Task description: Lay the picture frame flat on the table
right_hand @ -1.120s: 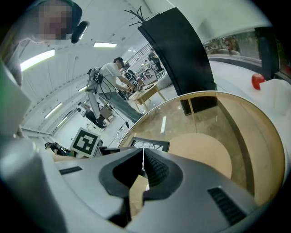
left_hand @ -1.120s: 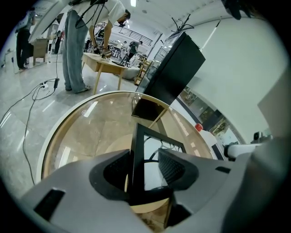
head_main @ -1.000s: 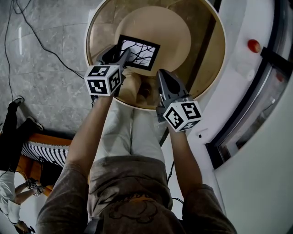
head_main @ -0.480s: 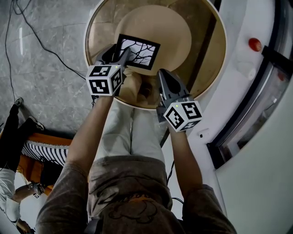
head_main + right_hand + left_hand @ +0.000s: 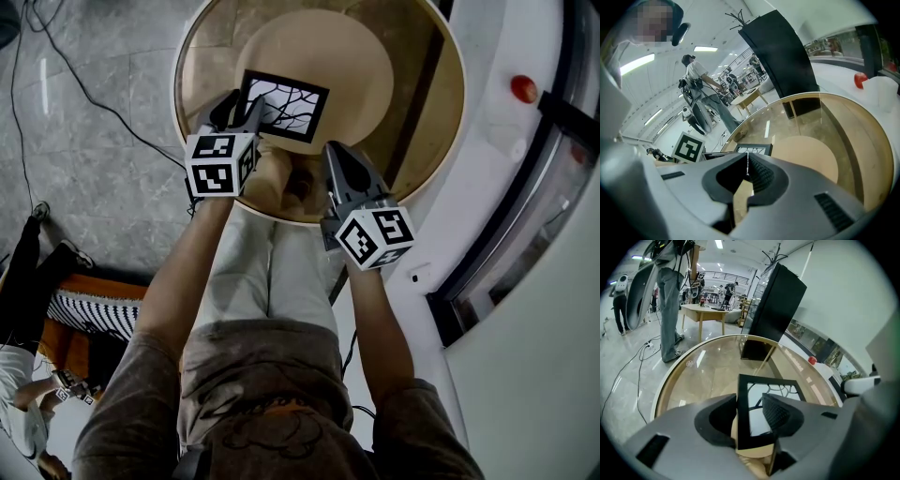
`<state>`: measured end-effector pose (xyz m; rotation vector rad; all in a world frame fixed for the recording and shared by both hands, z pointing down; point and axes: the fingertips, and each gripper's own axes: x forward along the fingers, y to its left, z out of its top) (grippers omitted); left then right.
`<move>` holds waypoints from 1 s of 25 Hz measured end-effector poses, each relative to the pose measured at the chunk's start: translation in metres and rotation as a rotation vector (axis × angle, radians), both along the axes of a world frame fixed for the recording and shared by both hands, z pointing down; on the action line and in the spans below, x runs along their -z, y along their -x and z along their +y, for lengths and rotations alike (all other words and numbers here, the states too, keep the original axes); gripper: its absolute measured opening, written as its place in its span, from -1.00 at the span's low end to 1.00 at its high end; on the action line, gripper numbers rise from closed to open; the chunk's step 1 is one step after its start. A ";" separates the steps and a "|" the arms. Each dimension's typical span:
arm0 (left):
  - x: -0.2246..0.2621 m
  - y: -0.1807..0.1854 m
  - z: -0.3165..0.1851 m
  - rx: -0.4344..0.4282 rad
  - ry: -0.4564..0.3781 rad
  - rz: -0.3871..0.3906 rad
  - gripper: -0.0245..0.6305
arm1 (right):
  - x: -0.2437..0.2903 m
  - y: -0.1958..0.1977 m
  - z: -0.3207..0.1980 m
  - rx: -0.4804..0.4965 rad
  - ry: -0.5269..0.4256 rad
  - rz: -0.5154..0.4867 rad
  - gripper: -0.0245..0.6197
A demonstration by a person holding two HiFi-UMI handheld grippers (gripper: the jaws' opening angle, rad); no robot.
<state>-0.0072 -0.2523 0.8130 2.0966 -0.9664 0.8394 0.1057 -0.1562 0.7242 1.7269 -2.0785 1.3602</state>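
Your left gripper (image 5: 240,110) sits at the upper left of the head view, over the near-left part of the round glass table (image 5: 427,103). Its jaws stand well apart, though they have just been closing a little. In the left gripper view (image 5: 749,399), the lower left corner of the picture frame (image 5: 752,416) lies between them. One pad is over the white picture and the other jaw is beside the black border, and you can see no pad pressing on it. The picture frame (image 5: 284,106) appears to lie flat on the glass, above the centre of the head view, over the paler round disc (image 5: 328,56) that shows through the top. Your right gripper (image 5: 337,152) hangs just right of the frame and lower in the frame, apart from it. In the right gripper view its jaws (image 5: 747,161) meet at the tips with nothing held, and the picture frame (image 5: 753,149) shows just beyond them as a low dark strip. A small red object (image 5: 520,92) rests on the white ledge at the upper right.
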 end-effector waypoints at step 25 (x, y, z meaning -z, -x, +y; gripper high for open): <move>0.118 -0.007 0.003 0.011 -0.044 0.055 -0.77 | 0.089 -0.011 0.011 -0.008 -0.044 0.023 -0.86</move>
